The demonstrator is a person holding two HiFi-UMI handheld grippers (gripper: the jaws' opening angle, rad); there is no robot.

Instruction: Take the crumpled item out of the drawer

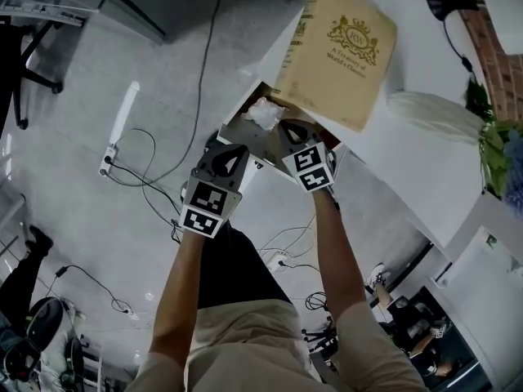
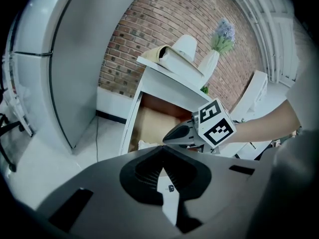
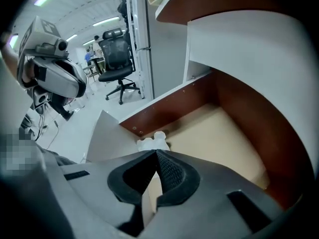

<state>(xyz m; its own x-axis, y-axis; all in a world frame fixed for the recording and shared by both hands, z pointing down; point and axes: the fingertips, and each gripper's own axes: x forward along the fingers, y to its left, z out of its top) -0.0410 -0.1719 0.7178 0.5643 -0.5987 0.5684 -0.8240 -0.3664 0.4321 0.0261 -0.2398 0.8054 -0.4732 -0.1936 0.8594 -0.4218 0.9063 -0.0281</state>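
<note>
Standing over an open drawer [image 3: 164, 109] of a white desk, a person holds a gripper in each hand and points both down into it. The left gripper [image 2: 162, 148] has its jaws pressed together at the tips, with nothing between them. The right gripper [image 3: 156, 152], just beside it and reaching a little further into the drawer, also has its jaws shut tight and pinches nothing.

The crumpled paper [image 1: 263, 113], small and white, lies on the drawer's tan floor, close beside a brown inner wall and near one corner. In the right gripper view it sits just past the tips of the closed jaws; whether they touch it cannot be told. In the left gripper view the same paper peeks out just above that gripper's jaw tips.

A tan book [image 1: 339, 51] with a gold crest lies at the edge of the worktop [image 1: 409, 149], directly above the drawer. A white vase [image 1: 433, 113] stands further along the worktop, near a brick wall [image 2: 149, 29]. Cables trail across the grey floor [image 1: 122, 47] beside the desk.
</note>
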